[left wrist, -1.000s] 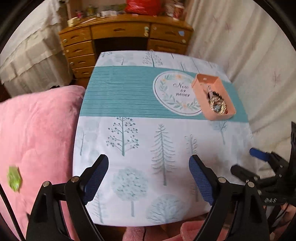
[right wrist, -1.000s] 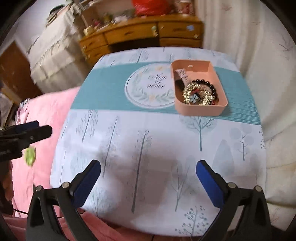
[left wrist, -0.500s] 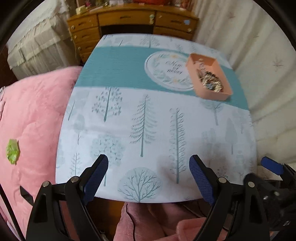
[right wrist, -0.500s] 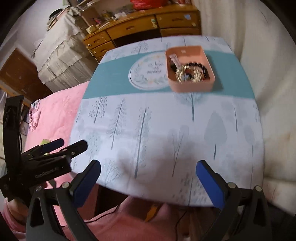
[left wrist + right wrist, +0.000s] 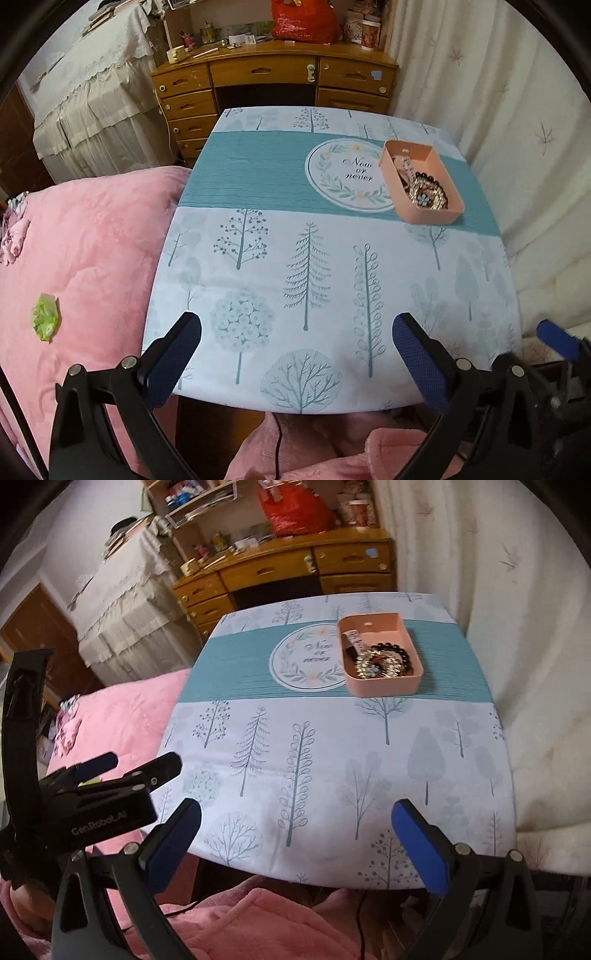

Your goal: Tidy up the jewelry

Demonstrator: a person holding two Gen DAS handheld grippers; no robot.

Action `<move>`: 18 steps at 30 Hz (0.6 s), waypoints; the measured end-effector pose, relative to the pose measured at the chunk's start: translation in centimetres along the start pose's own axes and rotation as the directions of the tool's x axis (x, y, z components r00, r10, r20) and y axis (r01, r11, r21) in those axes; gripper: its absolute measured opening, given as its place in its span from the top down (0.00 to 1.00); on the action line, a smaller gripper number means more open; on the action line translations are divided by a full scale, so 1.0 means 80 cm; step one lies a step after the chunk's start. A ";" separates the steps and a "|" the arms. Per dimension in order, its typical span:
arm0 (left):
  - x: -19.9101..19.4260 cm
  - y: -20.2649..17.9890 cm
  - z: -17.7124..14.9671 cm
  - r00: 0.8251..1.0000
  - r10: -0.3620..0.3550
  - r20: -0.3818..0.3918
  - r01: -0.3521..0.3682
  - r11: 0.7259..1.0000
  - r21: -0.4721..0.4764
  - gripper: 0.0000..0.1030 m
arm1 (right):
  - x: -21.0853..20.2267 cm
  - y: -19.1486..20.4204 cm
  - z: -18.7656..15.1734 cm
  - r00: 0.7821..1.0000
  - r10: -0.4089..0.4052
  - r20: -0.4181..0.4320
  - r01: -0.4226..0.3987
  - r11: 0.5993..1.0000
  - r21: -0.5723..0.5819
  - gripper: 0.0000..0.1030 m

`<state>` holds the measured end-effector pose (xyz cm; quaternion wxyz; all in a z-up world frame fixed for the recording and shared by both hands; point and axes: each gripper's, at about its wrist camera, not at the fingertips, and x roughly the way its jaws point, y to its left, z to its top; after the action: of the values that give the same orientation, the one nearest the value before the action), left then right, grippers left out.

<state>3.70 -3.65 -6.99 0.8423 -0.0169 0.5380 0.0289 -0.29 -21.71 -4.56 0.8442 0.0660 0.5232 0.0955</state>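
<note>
Behind the table (image 5: pixel 332 288) stands a wooden desk (image 5: pixel 273 79) with drawers, cluttered on top, and a pale curtain (image 5: pixel 491 99) hangs along the 3 o'clock side. A tablecloth printed with trees and a teal band covers the table. On that band, toward 1 o'clock in both views, sits a pink tray (image 5: pixel 436 216), just beside a round wreath emblem (image 5: pixel 349 175); the jewelry (image 5: pixel 426 194) lies heaped inside it, a gold piece and dark beads among it.

Both tools point steeply down over the table's near edge, well apart from the tray. The left gripper (image 5: pixel 297 347) has just been opening its jaws, which now stand wide with nothing between them. The right gripper (image 5: pixel 297 827) is likewise spread wide and empty. In the right wrist view the left gripper shows at 9 o'clock, over a pink blanket (image 5: pixel 81 258) beside the table. A small green object (image 5: pixel 45 316) lies on that blanket. Pink fabric fills the 6 o'clock edge of both views.
</note>
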 end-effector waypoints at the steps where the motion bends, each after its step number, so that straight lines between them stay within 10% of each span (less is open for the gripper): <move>1: 0.001 -0.001 -0.003 1.000 0.010 -0.005 -0.010 1.000 0.008 0.01 | -0.001 0.000 -0.003 1.000 -0.007 0.006 0.007 1.000 0.008 0.00; 18: -0.015 -0.015 -0.002 0.999 0.022 0.027 -0.023 0.999 0.029 0.01 | -0.026 -0.004 -0.001 0.998 -0.030 0.062 0.030 0.999 -0.010 0.00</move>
<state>3.12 -4.88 -6.00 0.8493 0.0019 0.5271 0.0307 -1.20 -22.50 -2.84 0.8617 0.0563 0.4972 0.0837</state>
